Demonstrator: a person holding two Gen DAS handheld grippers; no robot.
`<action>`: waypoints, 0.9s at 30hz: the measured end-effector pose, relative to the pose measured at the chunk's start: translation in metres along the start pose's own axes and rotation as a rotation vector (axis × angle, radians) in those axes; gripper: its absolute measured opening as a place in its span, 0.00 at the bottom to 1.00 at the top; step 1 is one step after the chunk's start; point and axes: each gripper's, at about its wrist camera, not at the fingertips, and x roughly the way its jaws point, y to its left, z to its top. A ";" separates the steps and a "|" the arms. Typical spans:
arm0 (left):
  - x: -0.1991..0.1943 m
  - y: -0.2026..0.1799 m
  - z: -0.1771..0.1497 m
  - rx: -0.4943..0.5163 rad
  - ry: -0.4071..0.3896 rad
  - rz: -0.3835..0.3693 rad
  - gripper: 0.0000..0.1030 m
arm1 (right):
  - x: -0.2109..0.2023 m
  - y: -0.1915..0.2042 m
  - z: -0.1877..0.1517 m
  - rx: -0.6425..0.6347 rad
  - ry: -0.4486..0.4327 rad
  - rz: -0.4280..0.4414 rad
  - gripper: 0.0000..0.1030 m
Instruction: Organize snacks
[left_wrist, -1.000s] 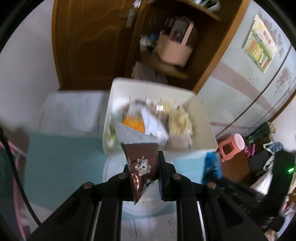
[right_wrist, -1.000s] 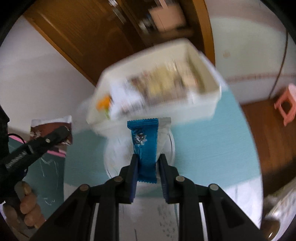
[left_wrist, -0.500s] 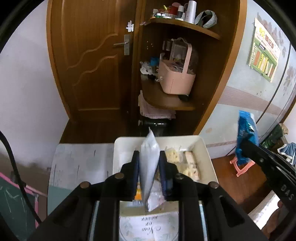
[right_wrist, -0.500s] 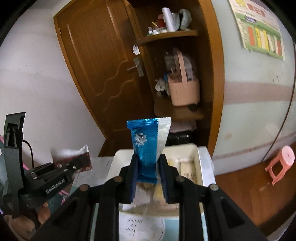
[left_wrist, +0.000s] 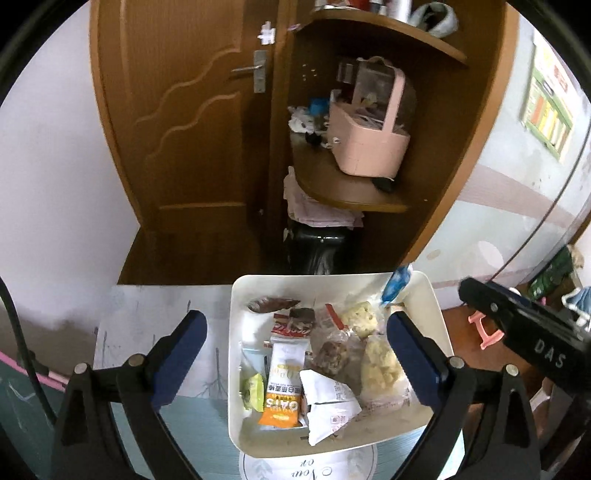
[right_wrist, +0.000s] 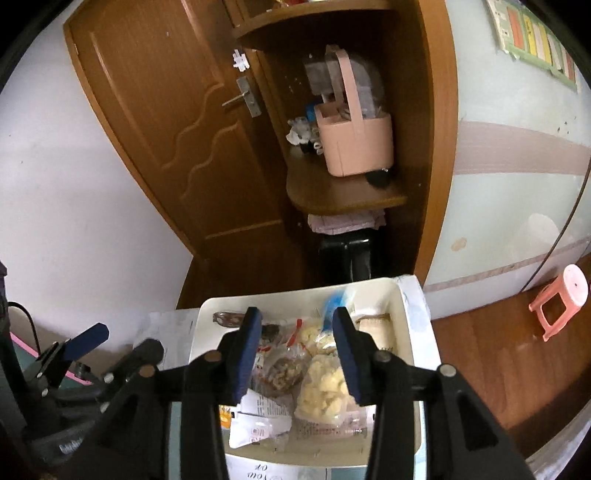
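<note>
Both my tongs, the left gripper (left_wrist: 293, 334) and right gripper (right_wrist: 297, 330), have just been opening and hang spread and empty over the white bin (left_wrist: 436, 314), the blue packet (left_wrist: 396, 284) dropping at its far right corner, nearer my right.

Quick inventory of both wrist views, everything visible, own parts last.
tray: 1, white, on the table.
oats packet: 1, orange-white, front of tray.
blue packet: 1, blurred, at the tray's far right corner.
brown packet: 1, far left in tray.
puffed snack bags: at least two, clear with yellow contents, right side of tray.
basket: 1, pink, on wooden shelf.
stool: 1, pink, on floor.
left gripper: black, blue pads, open, empty.
right gripper: same, open, empty.
</note>
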 end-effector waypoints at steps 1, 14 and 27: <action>0.000 0.002 0.000 -0.006 -0.001 0.005 0.95 | 0.000 0.000 -0.002 -0.001 0.004 -0.003 0.40; -0.026 -0.005 -0.014 -0.006 -0.037 0.023 0.95 | -0.020 0.004 -0.023 -0.007 0.020 0.020 0.40; -0.071 -0.014 -0.099 0.018 0.012 0.003 0.95 | -0.054 -0.003 -0.096 0.000 0.069 0.039 0.40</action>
